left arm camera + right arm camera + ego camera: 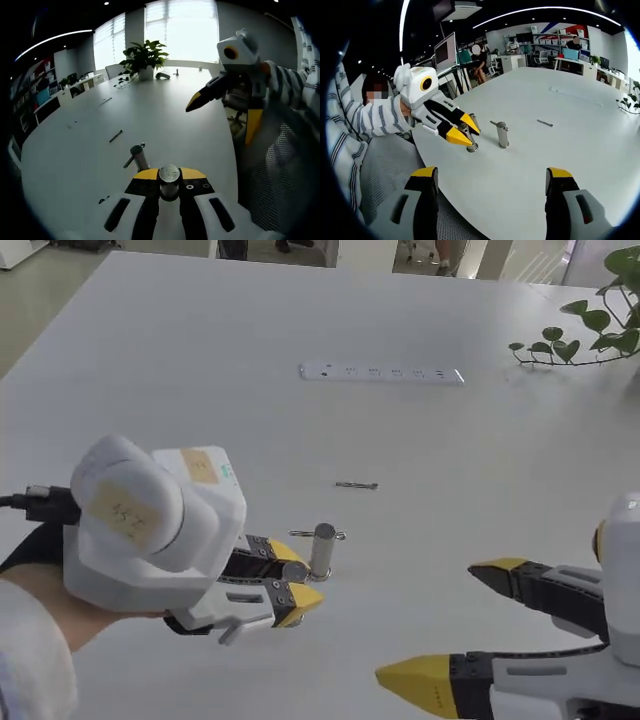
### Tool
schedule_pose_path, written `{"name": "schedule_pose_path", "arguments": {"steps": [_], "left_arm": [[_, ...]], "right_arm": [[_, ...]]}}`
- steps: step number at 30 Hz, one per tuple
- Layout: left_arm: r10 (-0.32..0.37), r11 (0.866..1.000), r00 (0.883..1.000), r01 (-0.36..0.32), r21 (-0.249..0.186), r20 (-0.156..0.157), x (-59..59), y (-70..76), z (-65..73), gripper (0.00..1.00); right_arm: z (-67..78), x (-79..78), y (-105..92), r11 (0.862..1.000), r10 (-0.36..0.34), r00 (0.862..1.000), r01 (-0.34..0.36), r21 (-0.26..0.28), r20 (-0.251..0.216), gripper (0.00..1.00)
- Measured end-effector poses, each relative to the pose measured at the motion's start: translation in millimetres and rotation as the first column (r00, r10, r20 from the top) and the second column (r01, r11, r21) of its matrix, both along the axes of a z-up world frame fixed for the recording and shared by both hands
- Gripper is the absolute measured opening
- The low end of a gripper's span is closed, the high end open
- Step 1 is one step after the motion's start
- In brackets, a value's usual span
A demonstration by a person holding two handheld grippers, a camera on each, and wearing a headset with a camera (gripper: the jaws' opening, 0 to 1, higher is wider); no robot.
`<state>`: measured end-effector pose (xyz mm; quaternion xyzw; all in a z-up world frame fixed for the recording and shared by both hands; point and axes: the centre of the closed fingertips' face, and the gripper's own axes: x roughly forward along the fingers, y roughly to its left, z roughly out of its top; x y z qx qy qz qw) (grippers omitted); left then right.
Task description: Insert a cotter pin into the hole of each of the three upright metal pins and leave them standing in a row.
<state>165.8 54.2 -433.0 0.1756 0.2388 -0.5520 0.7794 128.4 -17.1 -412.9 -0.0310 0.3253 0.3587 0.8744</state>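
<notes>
I'm keeping the left gripper [303, 575] clamped on one metal pin [169, 176], upright near the bench's [200, 390] near edge. The second pin [322, 548] is standing just beside it (cotter pin [302, 534] through its hole). The right gripper [428, 622] is hovering, jaws wide apart. A loose cotter pin [357, 485] is lying further in.

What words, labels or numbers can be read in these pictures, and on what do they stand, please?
None reads clearly.
Two tan stickers on the left gripper: faint handwriting, too blurred to read.
Green mark beside one of them: too small.
Power strip: no legible print.
</notes>
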Motion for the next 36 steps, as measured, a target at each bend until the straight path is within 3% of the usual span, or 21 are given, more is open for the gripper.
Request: {"name": "schedule_pose_path", "arguments": {"steps": [5,13,16,19,23,28,30,36], "left_arm": [[0.029,1.000,0.999,-0.029,0.010,-0.020,0.4,0.5,-7.8,0.10],[0.029,0.999,1.000,-0.029,0.032,-0.003,1.8,1.6,-15.3,0.10],[0.037,0.999,0.999,-0.036,0.036,-0.026,0.0,2.0,-20.3,0.10],[0.033,0.998,0.999,-0.032,0.050,-0.012,-1.5,2.4,-24.9,0.10],[0.051,0.998,0.998,-0.050,0.037,-0.023,-0.3,2.7,-25.5,0.10],[0.047,0.998,0.999,-0.047,0.040,-0.016,0.6,2.5,-26.3,0.10],[0.064,0.998,0.997,-0.063,0.026,-0.046,0.5,3.0,-26.5,0.10],[0.060,0.998,0.998,-0.059,0.022,-0.033,-0.4,3.0,-26.9,0.10]], "right_arm": [[-2.2,-0.7,-0.4,1.000,0.002,1.000,-0.002,-0.002,-0.012,0.87],[-2.5,-1.3,1.8,1.000,0.013,1.000,-0.013,0.005,-0.014,0.86],[-3.4,0.0,0.0,1.000,0.006,1.000,-0.006,0.004,-0.019,0.86],[-3.4,0.2,-0.6,1.000,0.005,1.000,-0.005,0.009,-0.020,0.87],[-5.0,-1.0,-0.5,1.000,0.010,1.000,-0.009,0.006,-0.026,0.86],[-5.0,-2.2,0.8,1.000,0.014,1.000,-0.013,0.013,-0.027,0.86],[-4.4,-1.5,0.1,1.000,0.007,1.000,-0.007,0.012,-0.023,0.86],[-3.2,-0.6,-1.9,1.000,-0.007,1.000,0.007,0.017,-0.016,0.87]]}}
